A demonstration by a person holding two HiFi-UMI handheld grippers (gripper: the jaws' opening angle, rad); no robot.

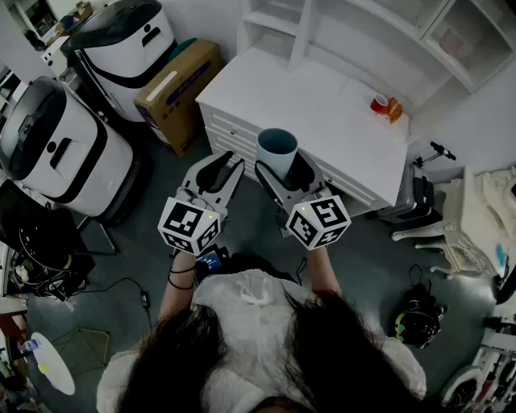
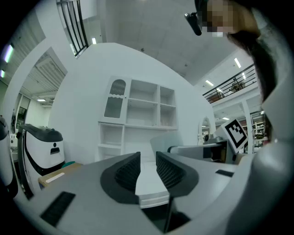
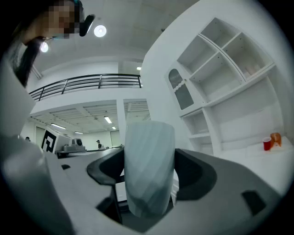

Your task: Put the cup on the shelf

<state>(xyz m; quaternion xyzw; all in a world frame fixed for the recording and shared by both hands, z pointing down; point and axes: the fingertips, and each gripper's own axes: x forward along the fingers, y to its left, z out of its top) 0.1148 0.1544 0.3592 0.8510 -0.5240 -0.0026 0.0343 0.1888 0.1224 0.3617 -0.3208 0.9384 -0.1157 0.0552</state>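
A pale blue cup [image 1: 276,149] [image 3: 149,170] stands upright between the jaws of my right gripper [image 1: 282,167] [image 3: 149,158], which is shut on its sides and holds it in the air near the front edge of a white cabinet top [image 1: 322,113]. The white shelf unit [image 1: 347,24] [image 3: 229,55] [image 2: 144,110] rises at the back of that top, its compartments bare. My left gripper [image 1: 224,165] [image 2: 148,167] hovers just left of the cup, jaws a narrow gap apart with nothing between them.
A small red cup [image 1: 379,103] [image 3: 267,143] and an orange object [image 1: 394,109] sit at the cabinet top's right. Two large white machines [image 1: 56,149] [image 1: 129,48] and a cardboard box [image 1: 177,93] stand on the floor at left. Bags and gear [image 1: 419,314] lie at right.
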